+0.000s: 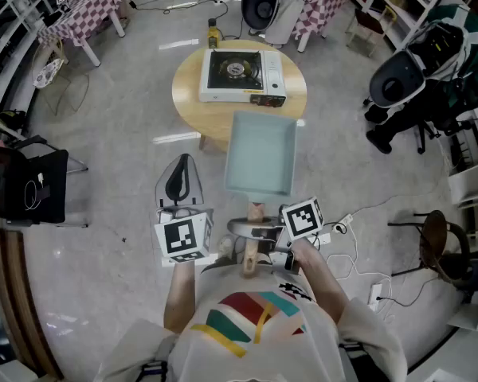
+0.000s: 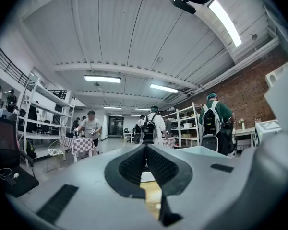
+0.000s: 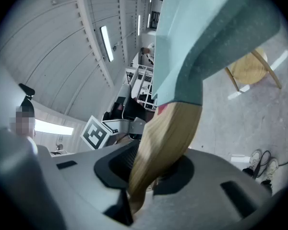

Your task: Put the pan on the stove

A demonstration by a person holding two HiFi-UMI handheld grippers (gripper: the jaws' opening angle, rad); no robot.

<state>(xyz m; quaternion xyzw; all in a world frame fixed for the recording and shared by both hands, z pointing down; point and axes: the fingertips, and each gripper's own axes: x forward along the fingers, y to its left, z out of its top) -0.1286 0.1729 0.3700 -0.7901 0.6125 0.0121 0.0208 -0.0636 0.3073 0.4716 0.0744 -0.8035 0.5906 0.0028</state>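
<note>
Clamps the right gripper [image 1: 260, 235] on the wooden handle [image 3: 163, 143] of a square pale-blue pan [image 1: 259, 153]. Holds it in mid-air over the floor [image 1: 111, 142], short of the portable gas stove [image 1: 240, 74] on the round wooden table [image 1: 215, 116]. Carries the left gripper [image 1: 182, 180] alongside, jaws pressed together.

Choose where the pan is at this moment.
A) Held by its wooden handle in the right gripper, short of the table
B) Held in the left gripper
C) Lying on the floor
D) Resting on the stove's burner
A: the right gripper is shut on the wooden handle, holding the pan in the air short of the stove.
</note>
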